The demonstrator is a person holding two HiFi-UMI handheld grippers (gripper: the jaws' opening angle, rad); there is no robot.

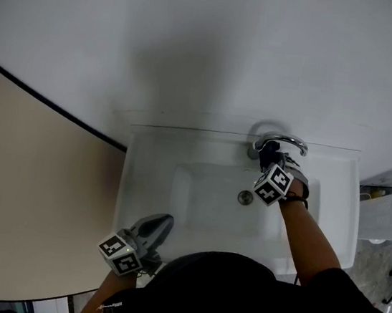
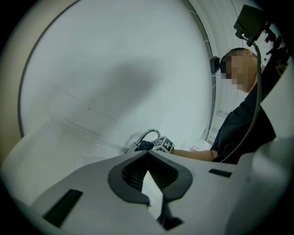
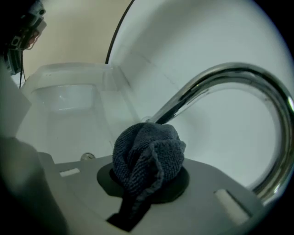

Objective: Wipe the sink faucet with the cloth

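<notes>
The cloth [image 3: 146, 153] covers the base of the faucet [image 3: 202, 85], cut off at right.

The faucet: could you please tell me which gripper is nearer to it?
Right. The right gripper holds the cloth up at the faucet; the left gripper, shut and empty, sits by the near-left corner of the sink, well away.

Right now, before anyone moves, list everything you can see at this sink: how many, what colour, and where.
sink: one, white, against the wall.
faucet: one, chrome, curved, at the sink's back rim.
drain: one, metal, mid-basin.
cloth: one, dark blue-grey, bunched at the faucet's base.
wall: white, behind the sink.
panel: one, beige, left of the sink.
container: one, white, ribbed, right of the sink.
right gripper: grey, fingers shut on the cloth.
left gripper: grey, fingers shut, empty, near the sink's front left.
forearm: one, bare, behind the right gripper.
</notes>
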